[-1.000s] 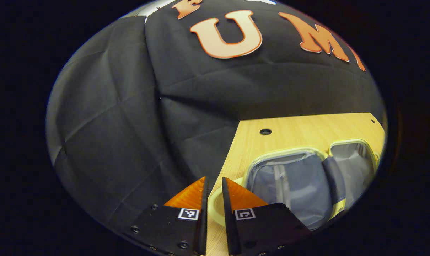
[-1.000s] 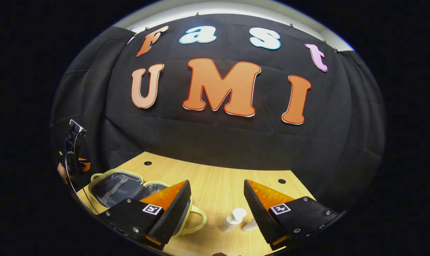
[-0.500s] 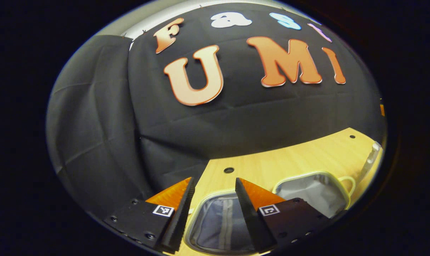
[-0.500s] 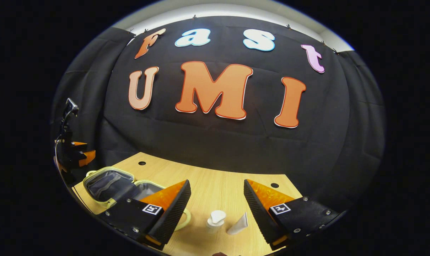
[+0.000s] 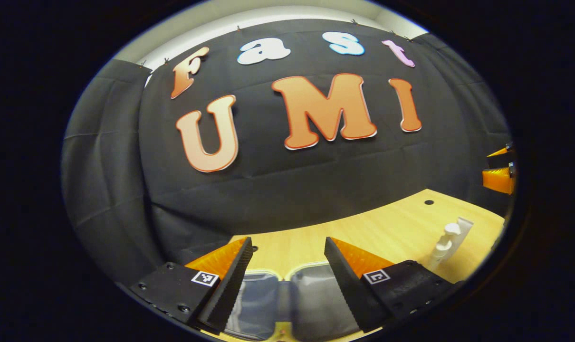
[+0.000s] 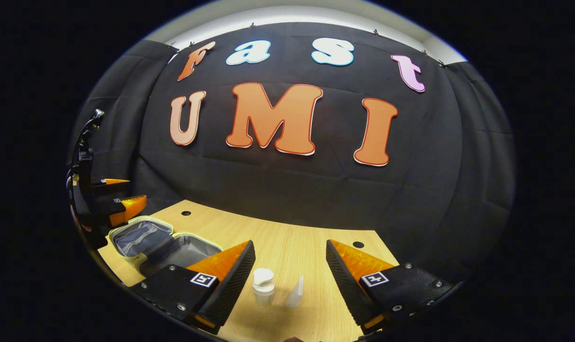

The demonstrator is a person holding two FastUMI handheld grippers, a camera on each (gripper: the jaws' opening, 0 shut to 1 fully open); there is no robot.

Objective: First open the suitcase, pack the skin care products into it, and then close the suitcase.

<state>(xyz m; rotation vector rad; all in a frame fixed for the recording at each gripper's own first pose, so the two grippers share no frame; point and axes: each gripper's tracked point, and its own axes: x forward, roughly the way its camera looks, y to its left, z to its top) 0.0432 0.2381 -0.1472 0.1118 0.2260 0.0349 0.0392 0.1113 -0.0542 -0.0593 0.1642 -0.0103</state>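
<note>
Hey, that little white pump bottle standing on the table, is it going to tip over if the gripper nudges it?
Probably. The pump bottle stands upright, narrow and tall with a wide pump head, so a push near the top would likely topple it. It looks like small smooth plastic, likely light and perhaps slippery. The right gripper, jaws open, would do better closing on the body.

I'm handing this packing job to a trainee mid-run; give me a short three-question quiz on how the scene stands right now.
1. True or false: the suitcase lies open on the table.
2. Multiple choice: what stands in front of the right gripper, between its fingers in the right gripper view? A) a towel B) a pump bottle and a tube C) a mug
3. Fill in: both the left gripper and the right gripper have their fingers ____, holding nothing.

Key: 1 true; 2 B; 3 open.
</note>
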